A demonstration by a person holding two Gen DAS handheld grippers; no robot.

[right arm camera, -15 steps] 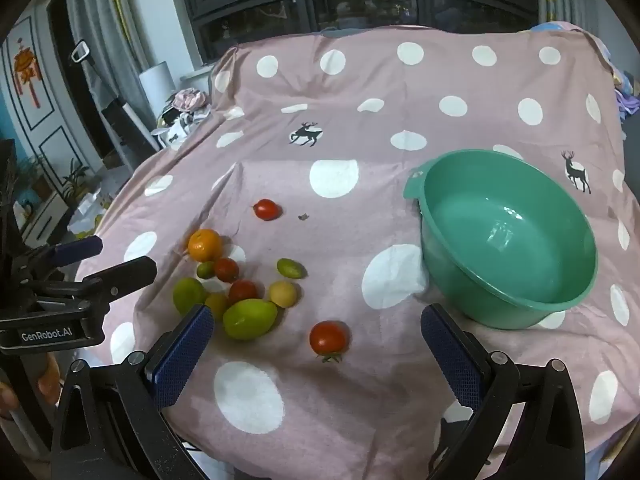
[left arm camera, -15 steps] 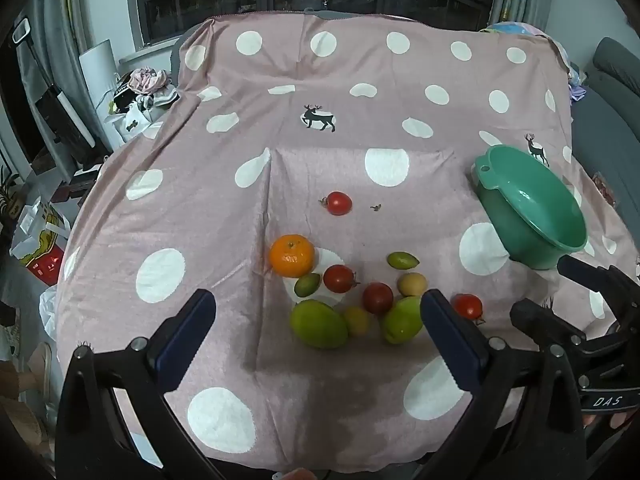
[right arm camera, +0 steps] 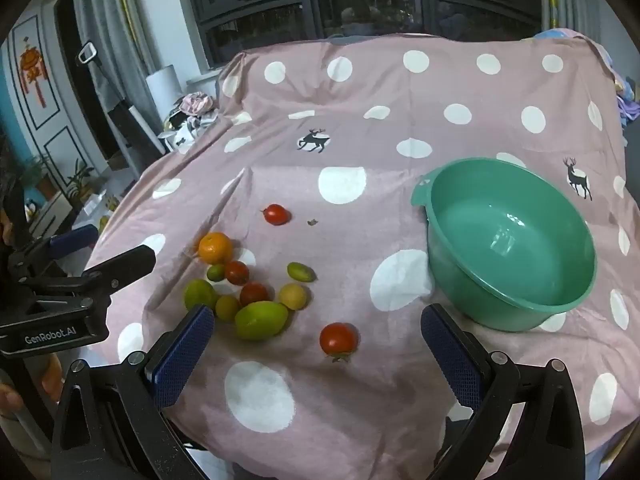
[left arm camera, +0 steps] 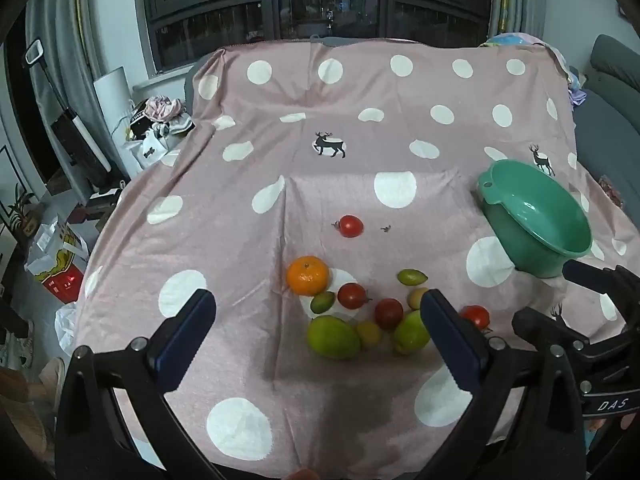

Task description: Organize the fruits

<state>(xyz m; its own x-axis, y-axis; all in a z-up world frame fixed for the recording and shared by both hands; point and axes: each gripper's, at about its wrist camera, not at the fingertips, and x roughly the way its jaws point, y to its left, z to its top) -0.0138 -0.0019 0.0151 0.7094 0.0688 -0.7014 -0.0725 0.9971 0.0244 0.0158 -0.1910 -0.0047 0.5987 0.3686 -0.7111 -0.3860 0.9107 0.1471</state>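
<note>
A cluster of fruit lies on the pink dotted cloth: an orange (left arm camera: 307, 275) (right arm camera: 215, 247), two large green mangoes (left arm camera: 333, 337) (right arm camera: 261, 319), several tomatoes and small yellow and green fruits. One tomato (left arm camera: 351, 225) (right arm camera: 277, 214) lies apart, farther back. Another tomato (right arm camera: 338, 339) (left arm camera: 475, 316) lies nearest the right gripper. An empty green bowl (right arm camera: 508, 240) (left arm camera: 536, 220) stands to the right. My left gripper (left arm camera: 316, 340) is open and empty, just short of the cluster. My right gripper (right arm camera: 316, 354) is open and empty, just short of the near tomato.
The cloth-covered table (left arm camera: 360, 140) drops off at its near and left edges. Clutter, bags and a red-and-white box (left arm camera: 56, 256) sit on the floor to the left. A grey sofa (left arm camera: 612, 120) stands at the right. A small stem scrap (left arm camera: 386, 229) lies by the far tomato.
Both views have shifted slightly: the grippers have eased back or tilted up a little from the table. Both stay open. No fruit has moved.
</note>
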